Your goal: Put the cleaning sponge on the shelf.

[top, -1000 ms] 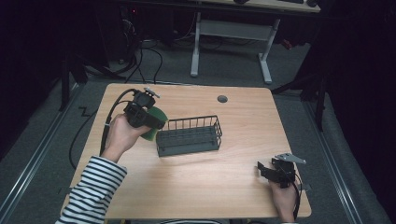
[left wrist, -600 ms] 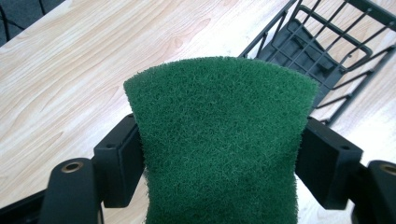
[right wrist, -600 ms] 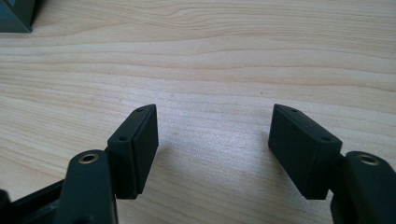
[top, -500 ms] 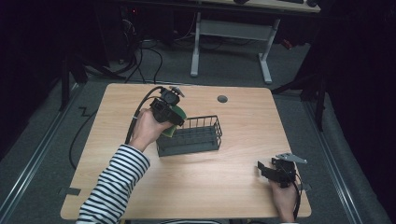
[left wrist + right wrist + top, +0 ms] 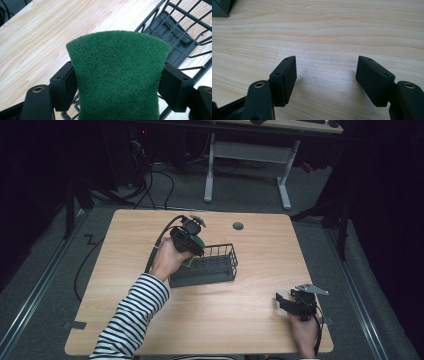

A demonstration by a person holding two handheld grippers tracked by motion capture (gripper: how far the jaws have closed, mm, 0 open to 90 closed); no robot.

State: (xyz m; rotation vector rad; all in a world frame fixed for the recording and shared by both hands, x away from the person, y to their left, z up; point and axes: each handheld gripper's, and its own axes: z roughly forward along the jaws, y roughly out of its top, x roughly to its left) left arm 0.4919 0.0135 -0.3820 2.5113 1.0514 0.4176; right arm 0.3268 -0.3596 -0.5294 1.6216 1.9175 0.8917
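**Pad brought to the basket's edge**

Our left claw [image 5: 192, 245] pinches the green pad [image 5: 117, 75] across its width; in the left gripper view both pads press into its sides and the pad bows a little between them. A second ago we held it out over the bare left part of the bench [image 5: 250, 320], well short of the basket [image 5: 210, 267]. Since then the hand has carried it right and somewhat down, so the pad now hangs at the basket's near-left corner, partly over the wire rim. The grip has not altered on the way.

From the left gripper view, the basket's dark floor and wire wall lie just ahead and to the right of the pad, so we judge the carry nearly done: a little more travel over the rim, a short drop, and then the jaws can part to leave the pad inside. The risk we see is the pad's lower edge catching the rim wires if we lower too soon.

Our right claw [image 5: 295, 302] rests spread on the bench at the near-right corner, nothing between its jaws, and has kept its place throughout.
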